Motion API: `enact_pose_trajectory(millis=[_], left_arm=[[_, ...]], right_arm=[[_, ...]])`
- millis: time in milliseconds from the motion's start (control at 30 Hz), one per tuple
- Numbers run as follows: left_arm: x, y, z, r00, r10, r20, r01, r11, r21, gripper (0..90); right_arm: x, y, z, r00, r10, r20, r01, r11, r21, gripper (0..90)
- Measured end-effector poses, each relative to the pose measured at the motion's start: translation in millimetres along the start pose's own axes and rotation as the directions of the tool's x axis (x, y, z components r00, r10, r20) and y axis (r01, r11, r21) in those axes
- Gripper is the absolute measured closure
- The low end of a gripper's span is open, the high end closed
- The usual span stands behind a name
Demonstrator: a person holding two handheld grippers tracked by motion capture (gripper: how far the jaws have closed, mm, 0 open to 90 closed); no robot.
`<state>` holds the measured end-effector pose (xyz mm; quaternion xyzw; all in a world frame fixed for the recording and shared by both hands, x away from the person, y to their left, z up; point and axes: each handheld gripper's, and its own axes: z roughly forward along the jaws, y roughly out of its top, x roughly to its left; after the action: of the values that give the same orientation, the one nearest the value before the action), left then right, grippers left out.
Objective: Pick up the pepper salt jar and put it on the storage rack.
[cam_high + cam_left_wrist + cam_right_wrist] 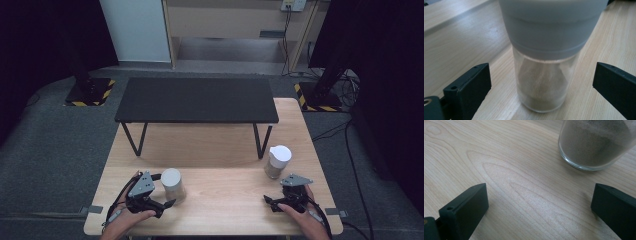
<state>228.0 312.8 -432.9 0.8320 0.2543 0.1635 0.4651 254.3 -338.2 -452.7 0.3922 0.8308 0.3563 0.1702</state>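
Note:
Two glass jars with white lids hold a brownish powder on the wooden table [225,200]. The left jar [172,184] stands right in front of my left gripper [163,191]. In the left gripper view that jar [544,60] rises between the two black jaws, which stand wide apart and clear of the glass, so the left gripper [541,82] is open. The right jar [277,161] stands just beyond my right gripper [276,194]. In the right gripper view, the jar's base [594,145] sits up and to the right, ahead of the open right gripper [539,200].
A low black shelf on thin legs [197,99] spans the far half of the table, with bare wood under it. Dark floor, stand bases with hazard tape [90,92] and cables [350,150] lie around the table.

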Motion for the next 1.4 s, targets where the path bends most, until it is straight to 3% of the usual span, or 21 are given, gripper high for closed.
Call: enact_pose_trajectory(millis=[200, 433, 800, 933, 1233, 1400], left_arm=[[-3.5, -0.5, -0.5, 0.9999, -0.01, -0.008, 0.01, 0.9989, -0.046, 0.9], [-5.2, 0.1, 3.0, 0.9998, -0.021, -0.004, 0.021, 0.9975, -0.067, 1.0], [-8.1, -2.1, 9.5, 0.9967, -0.077, -0.025, 0.073, 0.9893, -0.127, 2.5], [-4.9, -4.8, 12.1, 0.9939, -0.11, -0.008, 0.107, 0.9829, -0.15, 9.1], [-3.0, -4.2, 15.6, 0.9941, -0.108, 0.01, 0.108, 0.9828, -0.149, 31.4], [-5.3, -1.0, 13.8, 0.9958, -0.092, 0.0, 0.091, 0.986, -0.14, 32.8]], right_arm=[[0.0, -0.1, 0.0, 1.0, 0.0, 0.0, 0.0, 1.0, 0.0, 2.0], [0.0, 0.0, 0.0, 1.0, 0.0, 0.0, 0.0, 1.0, 0.0, 2.0], [0.2, -0.3, 0.1, 1.0, 0.001, 0.001, -0.001, 1.0, -0.002, 2.0], [0.1, -0.1, 0.0, 1.0, 0.001, 0.0, -0.001, 1.0, 0.0, 2.0], [0.2, -0.3, 0.1, 1.0, 0.001, 0.001, -0.001, 1.0, -0.001, 2.0], [0.1, 0.0, 0.0, 1.0, 0.001, 0.001, -0.001, 1.0, 0.0, 2.0]])
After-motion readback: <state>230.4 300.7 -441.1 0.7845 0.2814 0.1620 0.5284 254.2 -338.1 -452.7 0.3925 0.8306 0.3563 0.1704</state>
